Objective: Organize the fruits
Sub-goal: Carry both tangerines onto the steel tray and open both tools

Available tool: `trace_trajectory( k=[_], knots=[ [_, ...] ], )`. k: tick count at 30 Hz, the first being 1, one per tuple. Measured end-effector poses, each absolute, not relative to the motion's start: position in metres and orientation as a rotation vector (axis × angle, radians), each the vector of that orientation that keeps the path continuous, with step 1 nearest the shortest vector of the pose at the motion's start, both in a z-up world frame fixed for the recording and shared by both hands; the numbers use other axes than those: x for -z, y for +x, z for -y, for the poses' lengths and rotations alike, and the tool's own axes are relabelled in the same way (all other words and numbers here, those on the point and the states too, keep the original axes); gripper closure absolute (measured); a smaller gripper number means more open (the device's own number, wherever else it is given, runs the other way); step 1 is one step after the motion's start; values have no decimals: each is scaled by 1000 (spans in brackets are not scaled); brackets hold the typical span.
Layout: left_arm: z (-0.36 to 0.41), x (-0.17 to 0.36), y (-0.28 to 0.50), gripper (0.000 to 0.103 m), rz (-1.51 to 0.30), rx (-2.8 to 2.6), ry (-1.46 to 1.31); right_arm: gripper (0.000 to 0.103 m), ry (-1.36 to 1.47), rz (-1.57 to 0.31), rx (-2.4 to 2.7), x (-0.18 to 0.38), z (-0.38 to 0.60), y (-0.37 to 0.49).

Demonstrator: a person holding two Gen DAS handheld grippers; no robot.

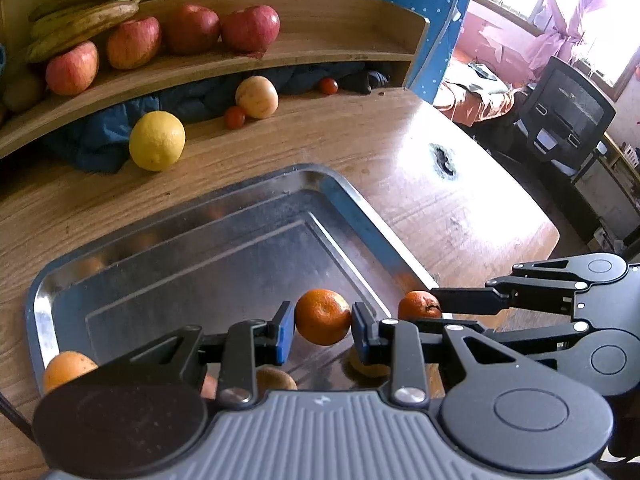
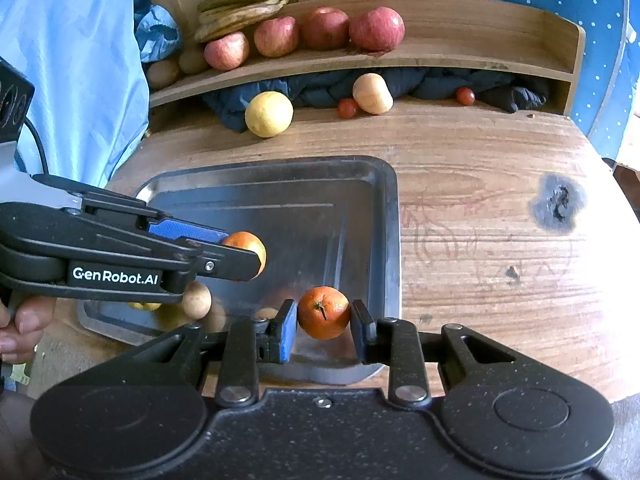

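We carry two tangerines above the near tray for sorting: left gripper clamps one tangerine, right gripper the other.

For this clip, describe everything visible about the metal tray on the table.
The metal tray is a shallow, silvery rectangle with rounded corners, a raised rim and a stepped, scuffed, reflective floor. It lies flat on the wooden table. Its far part is bare; a few small fruits lie at its near end, partly hidden by the grippers. Both grippers hold mandarins above it without touching it.
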State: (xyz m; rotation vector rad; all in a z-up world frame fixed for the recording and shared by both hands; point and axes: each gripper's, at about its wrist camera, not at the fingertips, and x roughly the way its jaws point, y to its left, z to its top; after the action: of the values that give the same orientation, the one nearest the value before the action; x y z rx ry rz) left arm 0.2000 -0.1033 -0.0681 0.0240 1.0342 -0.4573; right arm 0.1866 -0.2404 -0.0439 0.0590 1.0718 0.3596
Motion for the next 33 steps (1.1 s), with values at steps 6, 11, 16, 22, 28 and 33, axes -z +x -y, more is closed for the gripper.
trace_trajectory(
  k=[6, 11, 16, 22, 28, 33],
  knots=[
    [107, 71, 197, 69, -1057, 447, 57, 73, 65, -1073, -359, 45, 242, 181],
    [108, 72, 197, 69, -1070, 446, 75, 73, 63, -1079, -356, 47, 242, 181],
    [108, 74, 198, 69, -1082, 443, 88, 73, 54, -1088, -357, 48, 241, 182],
    [108, 75, 198, 69, -1093, 441, 100, 73, 42, -1095, -367, 51, 238, 183],
    [109, 76, 199, 69, -1102, 441, 109, 73, 36, -1101, -371, 53, 237, 184],
    [110, 76, 198, 69, -1107, 440, 115, 72, 34, -1103, -373, 53, 237, 184]
  ],
)
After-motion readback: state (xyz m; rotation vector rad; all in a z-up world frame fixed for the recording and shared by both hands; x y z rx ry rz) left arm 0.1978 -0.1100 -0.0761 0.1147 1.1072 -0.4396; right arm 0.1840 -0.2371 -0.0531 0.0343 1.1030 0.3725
